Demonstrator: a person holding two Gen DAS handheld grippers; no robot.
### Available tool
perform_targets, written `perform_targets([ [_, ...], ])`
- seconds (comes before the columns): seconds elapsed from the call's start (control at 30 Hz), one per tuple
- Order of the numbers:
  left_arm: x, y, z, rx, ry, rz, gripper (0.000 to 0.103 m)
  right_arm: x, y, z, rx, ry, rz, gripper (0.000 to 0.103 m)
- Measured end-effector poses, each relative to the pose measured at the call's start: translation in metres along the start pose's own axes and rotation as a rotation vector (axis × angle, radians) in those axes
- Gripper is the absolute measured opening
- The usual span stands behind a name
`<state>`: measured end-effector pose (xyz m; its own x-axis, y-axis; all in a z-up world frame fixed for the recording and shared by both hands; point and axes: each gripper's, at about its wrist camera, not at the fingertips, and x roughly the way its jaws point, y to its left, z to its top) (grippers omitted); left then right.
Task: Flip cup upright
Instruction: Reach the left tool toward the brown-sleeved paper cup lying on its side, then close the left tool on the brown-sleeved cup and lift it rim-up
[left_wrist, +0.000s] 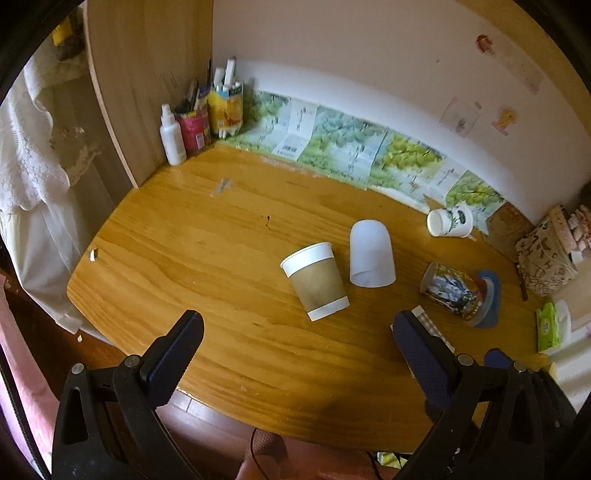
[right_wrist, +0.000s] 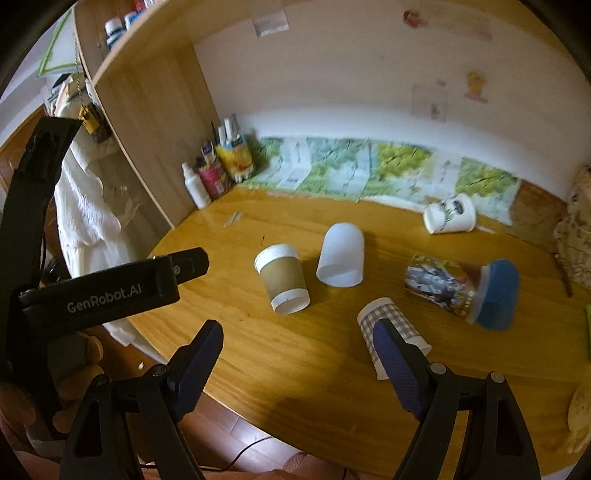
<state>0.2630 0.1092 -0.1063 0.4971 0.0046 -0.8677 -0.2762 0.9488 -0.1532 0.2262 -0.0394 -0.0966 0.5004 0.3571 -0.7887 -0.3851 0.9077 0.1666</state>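
Several cups lie on their sides on the wooden table (left_wrist: 221, 236). A brown-sleeved paper cup (left_wrist: 316, 280) lies mid-table, also in the right wrist view (right_wrist: 282, 278). Beside it lies a frosted white cup (left_wrist: 371, 253) (right_wrist: 341, 254). A checked paper cup (right_wrist: 393, 332) lies by my right gripper's right finger. A printed cup with a blue lid (left_wrist: 460, 293) (right_wrist: 461, 290) and a white printed cup (left_wrist: 448, 220) (right_wrist: 448, 214) lie farther right. My left gripper (left_wrist: 295, 332) is open and empty above the near edge. My right gripper (right_wrist: 299, 339) is open and empty.
A spray bottle (left_wrist: 171, 134) and pen holders (left_wrist: 208, 114) stand in the back left corner by a wooden cabinet side (left_wrist: 147, 74). Wrapped boxes (left_wrist: 546, 254) and a green tissue pack (left_wrist: 548, 326) sit at the right. Paper sheets (left_wrist: 351, 155) lean along the wall.
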Motion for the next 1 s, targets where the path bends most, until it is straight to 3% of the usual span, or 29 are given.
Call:
perform_targets([
  [0.23,0.041,-0.003,0.015,-0.071,0.135,-0.008,0.102,0.044,-0.019,0.014,0.001,0.15,0.073,0.084],
  [0.47,0.09,-0.002,0.02,-0.17,0.272,-0.008,0.102,0.077,-0.033,0.024,-0.007,0.237,0.125,0.084],
  [1.0,0.158,0.005,0.035,-0.276,0.389,0.009,0.102,0.143,-0.053,0.036,-0.012,0.425,0.192,0.084],
])
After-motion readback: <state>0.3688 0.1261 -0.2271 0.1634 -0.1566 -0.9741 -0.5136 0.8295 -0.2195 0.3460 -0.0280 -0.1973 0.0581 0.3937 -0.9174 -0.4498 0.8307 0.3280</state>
